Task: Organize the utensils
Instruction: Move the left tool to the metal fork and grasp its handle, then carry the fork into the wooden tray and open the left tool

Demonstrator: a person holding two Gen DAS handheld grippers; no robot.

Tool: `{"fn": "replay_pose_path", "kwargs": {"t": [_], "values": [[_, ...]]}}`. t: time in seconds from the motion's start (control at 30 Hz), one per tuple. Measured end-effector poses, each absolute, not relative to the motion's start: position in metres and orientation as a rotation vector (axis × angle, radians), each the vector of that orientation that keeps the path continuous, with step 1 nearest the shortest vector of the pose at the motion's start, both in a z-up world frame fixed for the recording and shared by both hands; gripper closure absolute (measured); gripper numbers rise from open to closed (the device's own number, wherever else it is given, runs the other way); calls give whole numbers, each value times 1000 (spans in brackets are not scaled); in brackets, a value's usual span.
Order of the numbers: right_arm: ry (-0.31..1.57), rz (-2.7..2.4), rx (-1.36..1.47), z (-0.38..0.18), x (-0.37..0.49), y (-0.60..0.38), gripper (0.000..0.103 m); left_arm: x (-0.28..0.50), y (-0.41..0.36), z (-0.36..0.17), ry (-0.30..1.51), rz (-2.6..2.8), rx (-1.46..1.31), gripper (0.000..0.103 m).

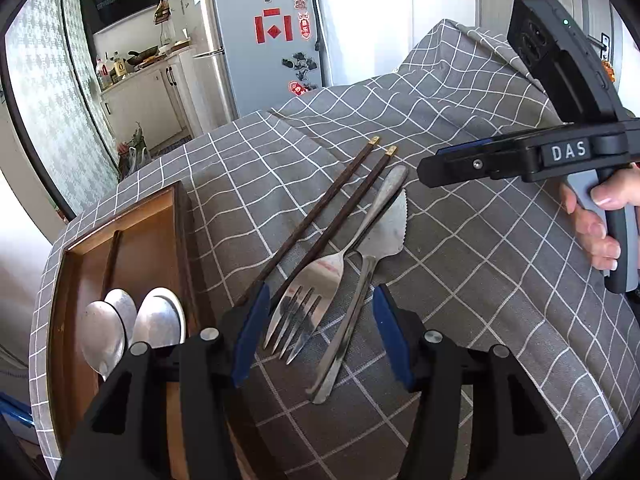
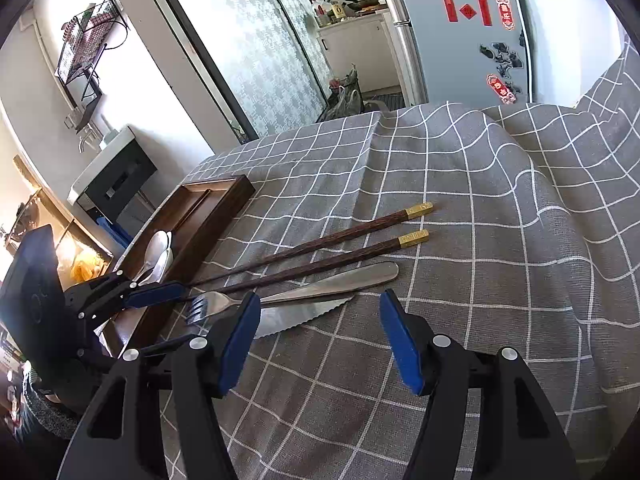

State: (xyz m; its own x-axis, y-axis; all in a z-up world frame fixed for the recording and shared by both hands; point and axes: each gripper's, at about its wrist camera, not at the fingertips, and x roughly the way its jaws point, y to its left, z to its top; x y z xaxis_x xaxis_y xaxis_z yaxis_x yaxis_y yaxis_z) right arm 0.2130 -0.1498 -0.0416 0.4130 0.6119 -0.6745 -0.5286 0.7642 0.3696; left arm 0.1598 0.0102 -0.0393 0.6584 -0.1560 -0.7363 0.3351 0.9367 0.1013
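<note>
Two dark wooden chopsticks (image 1: 320,220) (image 2: 320,252) with gold ends lie side by side on the grey checked cloth. Beside them lie a steel fork (image 1: 324,276) (image 2: 320,286) and a serrated knife (image 1: 386,232) (image 2: 296,316). My left gripper (image 1: 322,332) (image 2: 176,290) stands open, with the fork's tines and the knife's handle between its blue pads, untouched. My right gripper (image 2: 320,340) (image 1: 432,170) is open over bare cloth, its left finger just by the knife's blade. The wooden tray (image 1: 120,216) (image 2: 224,208) to the left holds spoons (image 1: 104,336) (image 2: 158,252) and a chopstick (image 1: 112,260).
A person's hand (image 1: 600,224) grips the right gripper's handle. The tablecloth (image 2: 480,280) is rumpled and rises in folds at the back right. Behind the table stand a fridge (image 1: 260,40) and a kitchen counter (image 1: 152,80). The tray sits near the table's left edge.
</note>
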Motion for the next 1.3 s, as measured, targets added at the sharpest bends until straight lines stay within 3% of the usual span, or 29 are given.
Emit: {"fn": "replay_pose_path", "kwargs": {"t": [0.33, 0.4, 0.43, 0.47, 0.97, 1.3], "values": [[884, 743, 123, -42, 206, -146, 40, 169, 12, -51, 891, -227, 210, 44], [886, 746, 116, -44, 205, -144, 40, 168, 12, -51, 881, -216, 199, 51], [887, 744, 110, -45, 205, -143, 40, 167, 12, -51, 872, -209, 205, 64], [890, 742, 106, -46, 205, -143, 40, 166, 11, -51, 870, -217, 204, 69], [881, 733, 103, -48, 204, -143, 40, 151, -3, -47, 841, -309, 213, 83], [898, 769, 177, -49, 204, -146, 40, 148, 4, -35, 827, -342, 104, 84]]}}
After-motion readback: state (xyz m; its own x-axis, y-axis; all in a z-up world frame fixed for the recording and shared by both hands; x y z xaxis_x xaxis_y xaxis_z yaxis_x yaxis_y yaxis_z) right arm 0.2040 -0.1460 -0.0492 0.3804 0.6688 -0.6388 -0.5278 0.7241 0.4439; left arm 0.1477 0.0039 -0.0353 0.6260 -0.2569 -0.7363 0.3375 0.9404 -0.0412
